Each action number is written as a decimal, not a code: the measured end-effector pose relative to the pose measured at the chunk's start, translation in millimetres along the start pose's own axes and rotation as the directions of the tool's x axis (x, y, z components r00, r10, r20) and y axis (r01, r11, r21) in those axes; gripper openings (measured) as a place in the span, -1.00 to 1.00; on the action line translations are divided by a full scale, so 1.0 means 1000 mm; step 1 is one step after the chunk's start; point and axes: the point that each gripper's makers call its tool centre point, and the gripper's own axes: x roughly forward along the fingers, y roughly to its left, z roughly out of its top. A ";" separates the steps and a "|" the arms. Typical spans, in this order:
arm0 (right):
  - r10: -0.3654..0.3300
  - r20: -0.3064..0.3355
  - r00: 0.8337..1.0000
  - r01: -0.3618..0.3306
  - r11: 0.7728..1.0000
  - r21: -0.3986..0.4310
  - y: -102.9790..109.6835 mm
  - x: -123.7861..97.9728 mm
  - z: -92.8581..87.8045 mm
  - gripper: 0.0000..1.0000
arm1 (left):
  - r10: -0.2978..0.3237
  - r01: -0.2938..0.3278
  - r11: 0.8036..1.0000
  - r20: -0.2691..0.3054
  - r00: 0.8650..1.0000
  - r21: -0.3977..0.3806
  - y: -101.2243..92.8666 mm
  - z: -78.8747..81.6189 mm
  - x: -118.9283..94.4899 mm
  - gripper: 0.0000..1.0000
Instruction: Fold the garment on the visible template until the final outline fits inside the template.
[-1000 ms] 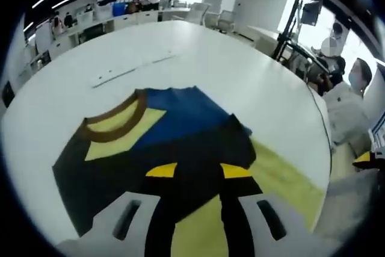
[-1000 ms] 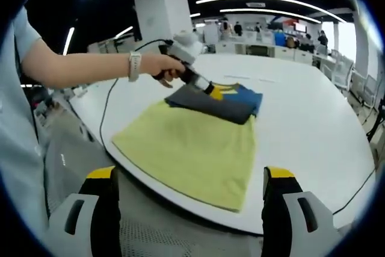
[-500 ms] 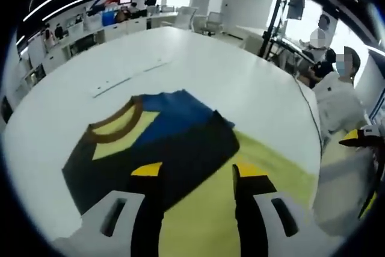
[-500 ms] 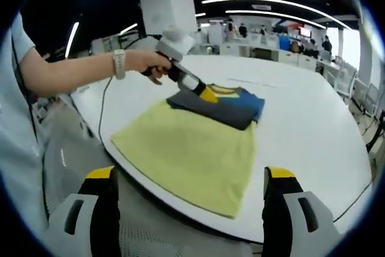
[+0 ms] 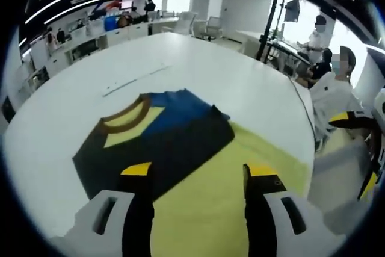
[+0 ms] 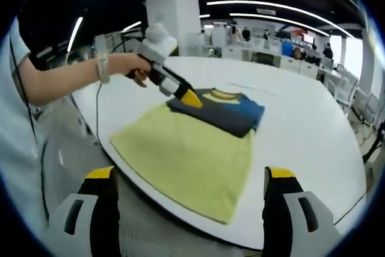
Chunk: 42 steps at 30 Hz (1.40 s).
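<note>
Garment (image 6: pixel 225 111) lies on the white counter (image 6: pixel 301 130), folded into a compact dark block with a blue panel and a brown-trimmed collar facing up. It sits at the far end of the yellow template (image 6: pixel 186 157), overlapping the template's far edge.

Progress, my read: folding looks mostly done. The open question is the outline. In the left gripper view the collar end of the garment (image 5: pixel 153 139) lies on bare counter (image 5: pixel 198 64) beyond the template (image 5: pixel 210 209), so it doesn't sit inside yet. What's probably left is to shift or re-fold so the whole block lands on the yellow.

Left gripper (image 5: pixel 195 176): jaws spread, nothing between them, hovering above the garment's near edge where it meets the template. In the right gripper view the left gripper (image 6: pixel 191 99) has its yellow tips near that same edge, just clear of the cloth as far as I can tell.

Right gripper (image 6: pixel 187 176): jaws spread wide, empty, held well back from the template, off the counter's near edge.

View differences: the right gripper view gives the full template outline and the hand (image 6: pixel 129 64) holding the left gripper. The left gripper view gives the collar detail and the overhang, plus a seated person (image 5: pixel 331 88) beyond the template's far-right side.
</note>
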 end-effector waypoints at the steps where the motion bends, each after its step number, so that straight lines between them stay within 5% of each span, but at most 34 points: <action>1: -0.002 0.000 1.000 0.002 1.000 -0.002 -0.001 0.000 0.001 0.99 | 0.002 -0.002 1.000 0.004 1.000 0.001 0.000 0.000 -0.003 0.18; 17: -0.013 0.003 1.000 0.013 0.999 -0.051 -0.005 -0.001 0.016 0.99 | 0.028 -0.029 1.000 0.072 0.997 0.010 -0.001 -0.003 -0.050 0.45; 42: -0.035 0.037 0.999 0.038 0.995 -0.095 -0.016 -0.002 0.039 0.99 | 0.044 -0.047 0.998 0.099 0.994 0.031 -0.017 -0.027 -0.102 0.99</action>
